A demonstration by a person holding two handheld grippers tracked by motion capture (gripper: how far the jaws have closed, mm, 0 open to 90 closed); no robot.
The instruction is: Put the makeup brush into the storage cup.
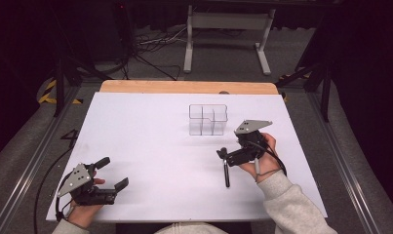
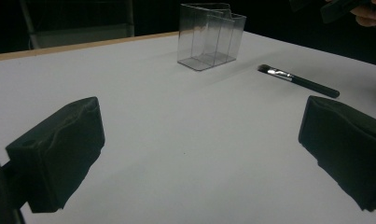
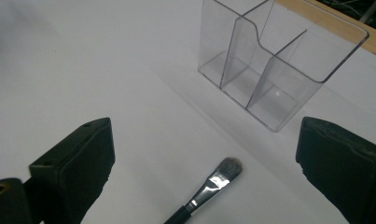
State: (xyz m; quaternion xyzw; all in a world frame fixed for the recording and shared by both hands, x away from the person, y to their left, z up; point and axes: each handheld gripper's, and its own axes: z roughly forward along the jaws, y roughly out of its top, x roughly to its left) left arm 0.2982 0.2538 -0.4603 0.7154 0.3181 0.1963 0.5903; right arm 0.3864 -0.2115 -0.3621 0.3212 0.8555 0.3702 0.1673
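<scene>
A clear plastic organizer (image 1: 207,119) with several compartments stands empty on the white table top (image 1: 145,136), right of centre. A makeup brush (image 1: 226,173) with a black handle lies flat in front of it, bristles toward the organizer. My right gripper (image 1: 235,145) hovers over the brush's bristle end, jaws wide apart and holding nothing. In the right gripper view the brush tip (image 3: 216,182) lies between the jaws and the organizer (image 3: 269,60) is just beyond. My left gripper (image 1: 112,173) stands open and empty at the near left. Its view shows the organizer (image 2: 209,37) and brush (image 2: 297,80) far off.
A wooden strip (image 1: 184,87) borders the table's far edge. Beyond it on the floor are a white metal stand (image 1: 228,29) and loose cables (image 1: 150,46). Black frame legs (image 1: 60,83) flank the table on both sides.
</scene>
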